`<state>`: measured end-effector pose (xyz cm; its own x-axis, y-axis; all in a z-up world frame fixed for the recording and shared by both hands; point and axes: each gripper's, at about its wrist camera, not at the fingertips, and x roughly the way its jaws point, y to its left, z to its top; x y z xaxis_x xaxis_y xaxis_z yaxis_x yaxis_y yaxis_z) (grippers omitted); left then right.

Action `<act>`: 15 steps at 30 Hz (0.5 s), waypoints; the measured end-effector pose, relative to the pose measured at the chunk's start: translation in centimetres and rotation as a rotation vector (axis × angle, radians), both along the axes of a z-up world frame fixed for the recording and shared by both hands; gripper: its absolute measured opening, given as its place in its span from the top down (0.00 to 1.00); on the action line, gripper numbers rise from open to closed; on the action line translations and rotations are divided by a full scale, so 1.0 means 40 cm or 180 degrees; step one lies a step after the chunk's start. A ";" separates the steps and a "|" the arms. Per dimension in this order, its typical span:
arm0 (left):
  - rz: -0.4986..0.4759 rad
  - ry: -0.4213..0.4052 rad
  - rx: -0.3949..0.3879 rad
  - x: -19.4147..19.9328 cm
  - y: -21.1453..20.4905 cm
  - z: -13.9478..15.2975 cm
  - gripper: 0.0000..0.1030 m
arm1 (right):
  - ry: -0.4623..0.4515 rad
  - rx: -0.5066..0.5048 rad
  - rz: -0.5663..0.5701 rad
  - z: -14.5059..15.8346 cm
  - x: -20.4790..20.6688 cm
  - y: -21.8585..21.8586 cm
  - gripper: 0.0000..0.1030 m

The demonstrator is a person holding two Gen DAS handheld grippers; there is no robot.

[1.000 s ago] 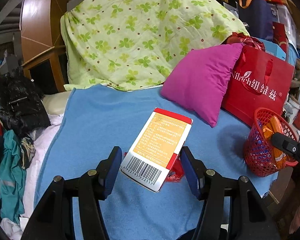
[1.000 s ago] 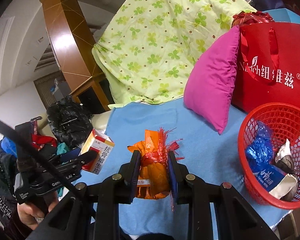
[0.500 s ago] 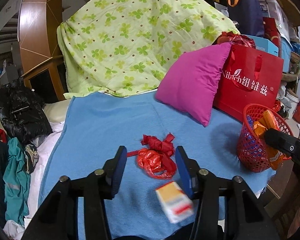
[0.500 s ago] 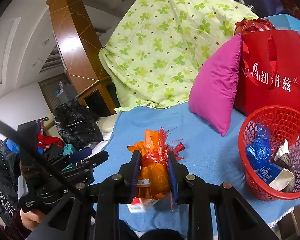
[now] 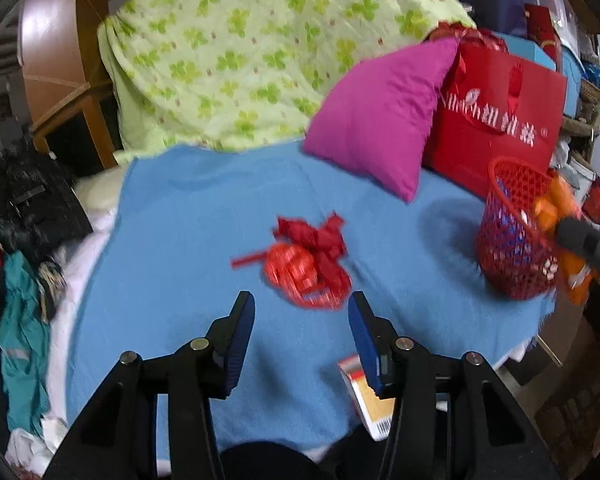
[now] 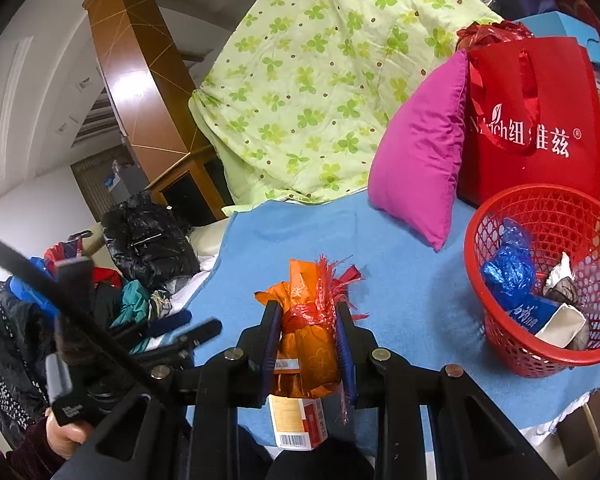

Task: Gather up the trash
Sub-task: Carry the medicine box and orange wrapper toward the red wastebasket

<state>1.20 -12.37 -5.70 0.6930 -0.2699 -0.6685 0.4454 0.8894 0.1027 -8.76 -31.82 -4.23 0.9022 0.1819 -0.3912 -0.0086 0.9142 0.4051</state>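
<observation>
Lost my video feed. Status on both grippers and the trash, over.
Left gripper open, jaws just widened, empty, aimed at red ribbon scrap. Right gripper shut on orange wrapper. Small carton loose at blanket's near edge. Path to red basket clear.

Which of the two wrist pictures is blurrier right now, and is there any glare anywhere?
Left wrist view: motion-smeared, the red ribbon wad and red basket soft-edged. Right wrist view: sharp, print on the red bag readable, with glare on the wooden cabinet. Both bend straight lines toward the dark round edges.
</observation>
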 end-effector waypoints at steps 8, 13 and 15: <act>-0.0116 0.0787 -0.0004 -0.010 -0.068 -0.169 0.31 | 0.0016 -0.0071 -0.0085 -0.010 -0.028 -0.008 0.72; -0.0058 0.0954 0.0038 -0.007 -0.098 -0.244 0.31 | 0.0071 -0.0019 -0.0141 -0.036 -0.046 -0.033 0.72; -0.0042 0.1013 0.0016 -0.005 -0.098 -0.264 0.31 | 0.0102 -0.0007 -0.0154 -0.046 -0.050 -0.039 0.72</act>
